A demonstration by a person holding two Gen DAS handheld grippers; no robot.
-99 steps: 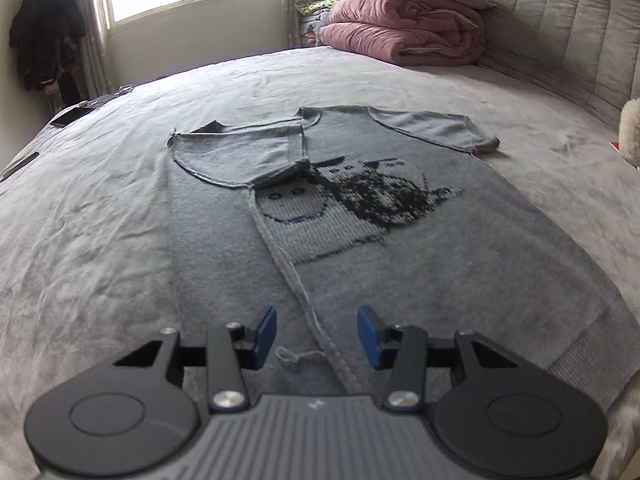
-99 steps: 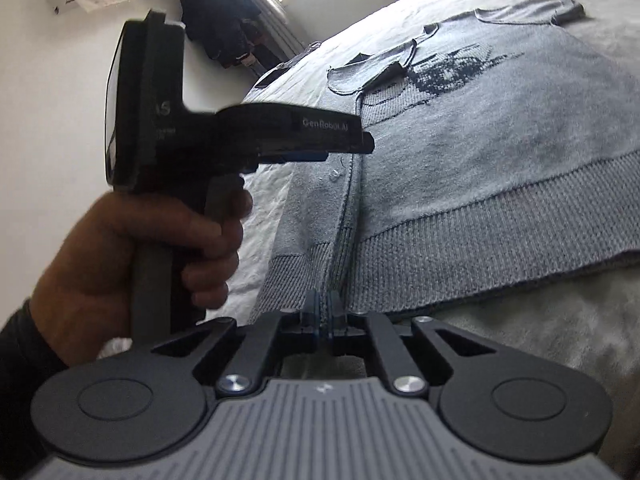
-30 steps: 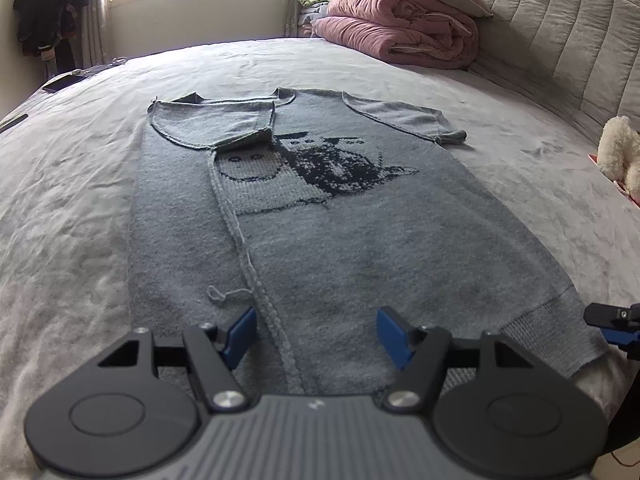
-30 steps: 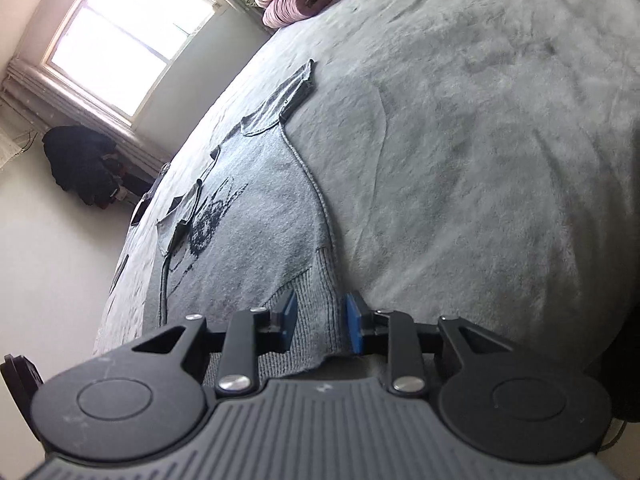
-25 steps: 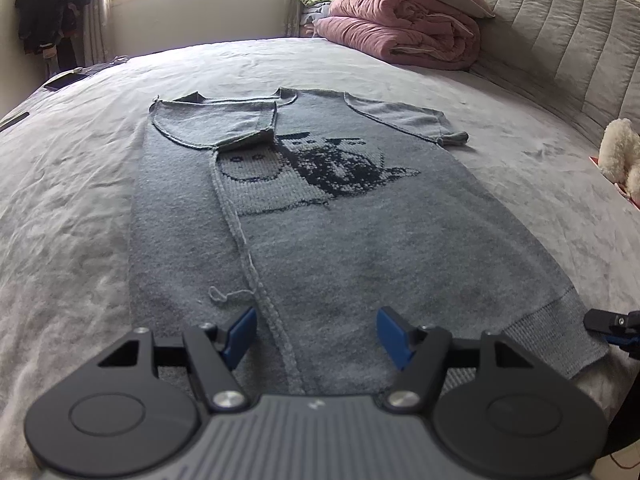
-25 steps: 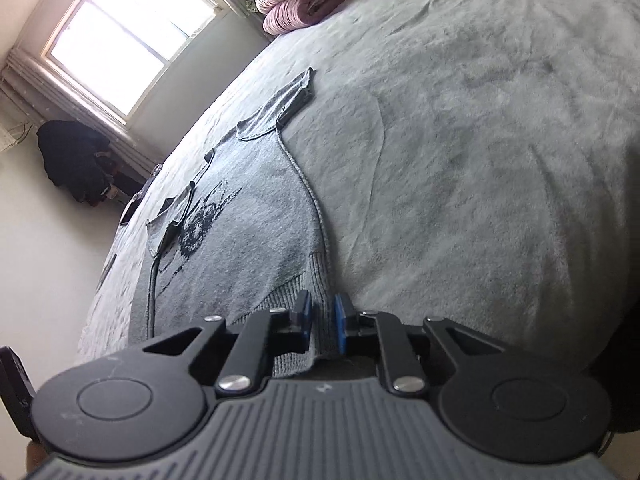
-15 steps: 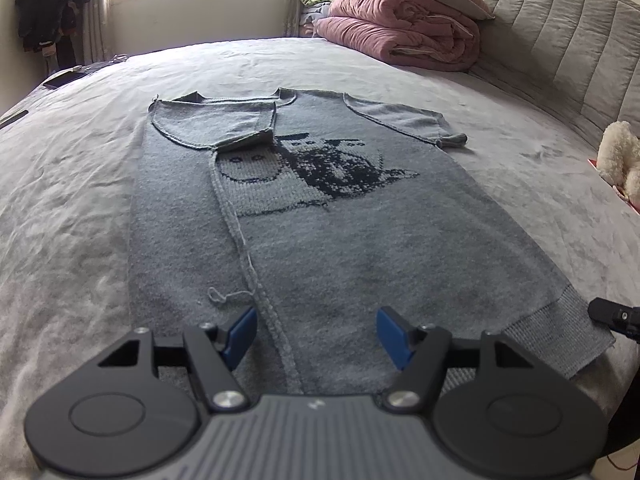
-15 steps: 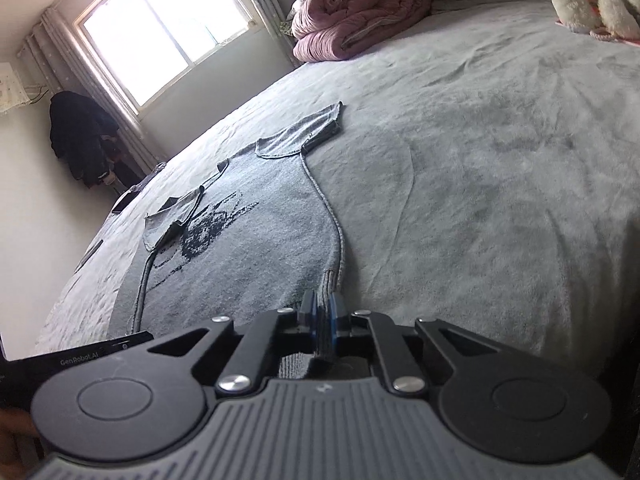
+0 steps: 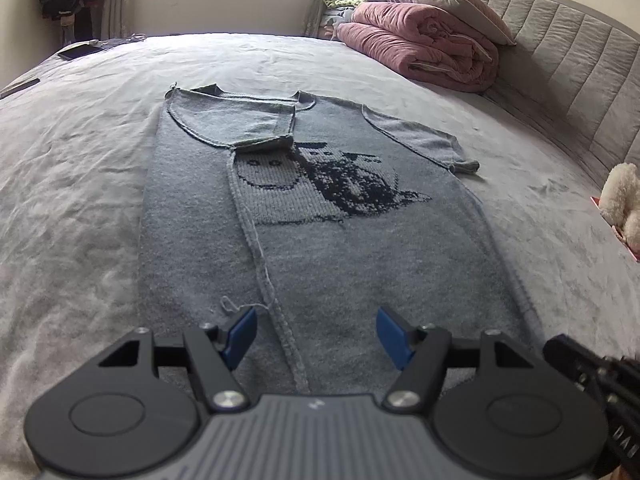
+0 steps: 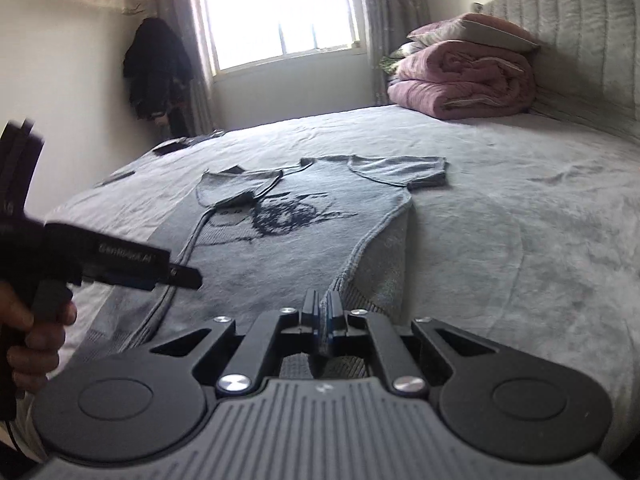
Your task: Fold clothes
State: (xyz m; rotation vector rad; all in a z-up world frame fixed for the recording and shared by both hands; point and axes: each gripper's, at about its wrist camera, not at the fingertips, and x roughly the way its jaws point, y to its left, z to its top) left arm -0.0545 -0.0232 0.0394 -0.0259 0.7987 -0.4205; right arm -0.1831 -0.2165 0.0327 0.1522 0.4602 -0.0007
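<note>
A grey knitted sweater (image 9: 340, 240) with a dark cat pattern lies flat on the bed, its left side and sleeve folded over the front. My left gripper (image 9: 316, 332) hovers open over the bottom hem, blue pads either side of the folded edge, nothing between them. My right gripper (image 10: 322, 316) is closing its last bit on the sweater's (image 10: 280, 248) bottom right hem corner, and the pads press the ribbed knit. That corner is lifted and the right side edge curves up off the bedding. In the left wrist view the right gripper (image 9: 580, 364) shows at the lower right.
The grey bed cover (image 9: 80, 200) spreads wide around the sweater. A rolled pink quilt (image 9: 420, 52) and pillow sit by the padded headboard (image 9: 580, 64). At the right edge lies a white plush toy (image 9: 622, 200). A phone (image 9: 76, 51) rests at the far left; dark clothes (image 10: 156, 68) hang by the window.
My right gripper shut on the hem corner, rolled upright and carried the corner up and toward the left gripper. The left gripper stayed open in place.
</note>
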